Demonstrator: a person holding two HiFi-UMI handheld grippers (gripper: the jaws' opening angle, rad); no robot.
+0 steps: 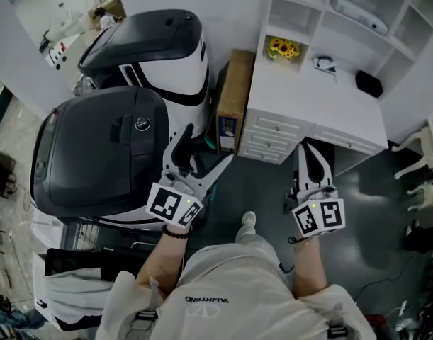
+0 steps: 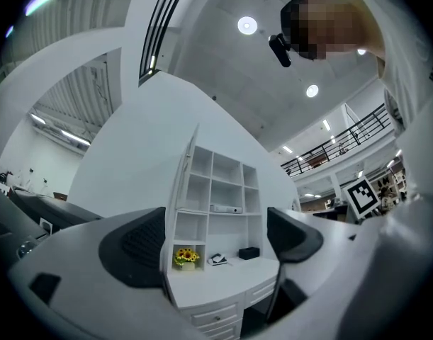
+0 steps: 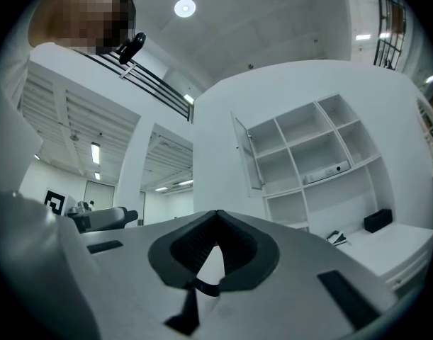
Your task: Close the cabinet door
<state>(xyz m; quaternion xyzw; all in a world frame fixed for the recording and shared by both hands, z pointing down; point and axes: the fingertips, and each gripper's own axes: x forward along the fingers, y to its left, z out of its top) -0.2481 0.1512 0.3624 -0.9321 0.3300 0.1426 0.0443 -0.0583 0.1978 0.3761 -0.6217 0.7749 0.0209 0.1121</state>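
Well beyond the left tool (image 2: 216, 239), the cabinet door (image 2: 186, 169) hangs open.

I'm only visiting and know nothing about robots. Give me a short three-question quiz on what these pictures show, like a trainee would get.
1. True or false: the right gripper has its jaws wide apart.
2. What stands on the white desk? A sunflowers; B a kettle; C a laptop.
3. Fill the gap: the cabinet door hangs ____.
Key: 1 false, its jaws meet at the tips; 2 A; 3 open.
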